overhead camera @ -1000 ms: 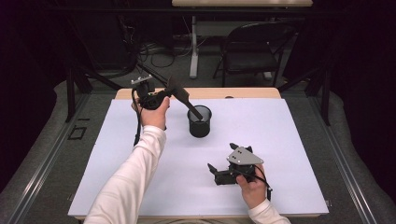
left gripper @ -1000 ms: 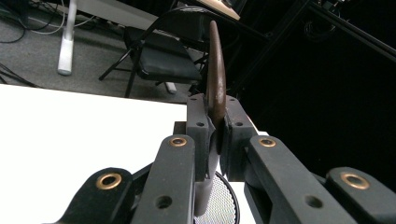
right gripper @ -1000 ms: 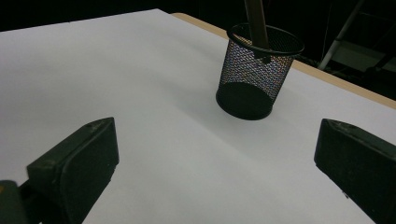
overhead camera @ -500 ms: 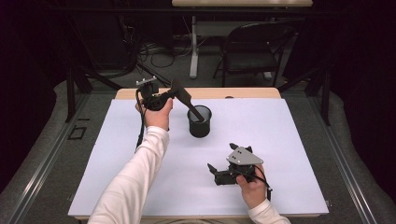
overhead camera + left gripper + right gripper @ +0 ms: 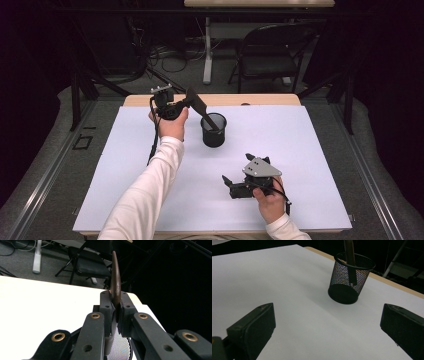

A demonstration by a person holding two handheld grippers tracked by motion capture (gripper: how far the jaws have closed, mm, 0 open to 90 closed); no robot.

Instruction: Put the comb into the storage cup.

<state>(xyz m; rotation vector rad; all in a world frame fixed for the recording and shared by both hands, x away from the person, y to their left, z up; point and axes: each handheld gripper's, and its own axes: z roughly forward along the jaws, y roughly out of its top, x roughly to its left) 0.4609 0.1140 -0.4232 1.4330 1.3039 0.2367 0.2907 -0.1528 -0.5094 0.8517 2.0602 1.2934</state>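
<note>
A black mesh cup (image 5: 213, 131) stands upright on the white table cover, toward the back middle. A dark brown utensil (image 5: 199, 106) slants down into the cup with its thin end inside and its wide end up and to the left. My left gripper (image 5: 184, 104) is shut on that wide end, just left of and above the cup. In the left gripper view my left gripper (image 5: 115, 301) clamps the utensil (image 5: 115, 272) edge-on, with the cup (image 5: 121, 348) below. My right gripper (image 5: 239, 169) rests open near the front edge. In the right gripper view my right gripper (image 5: 328, 323) holds nothing, and the cup (image 5: 348, 280) with the utensil (image 5: 350, 257) is ahead.
The white cover (image 5: 310, 165) spans the table, with a strip of bare wood (image 5: 250, 99) along the back edge. A folding chair (image 5: 270, 50) and a table leg (image 5: 207, 50) stand on the floor beyond. Cables trail from both grippers.
My left gripper has shifted a little to the right toward the cup, carrying the utensil, which now stands steeper in the cup. The right gripper has not moved.
</note>
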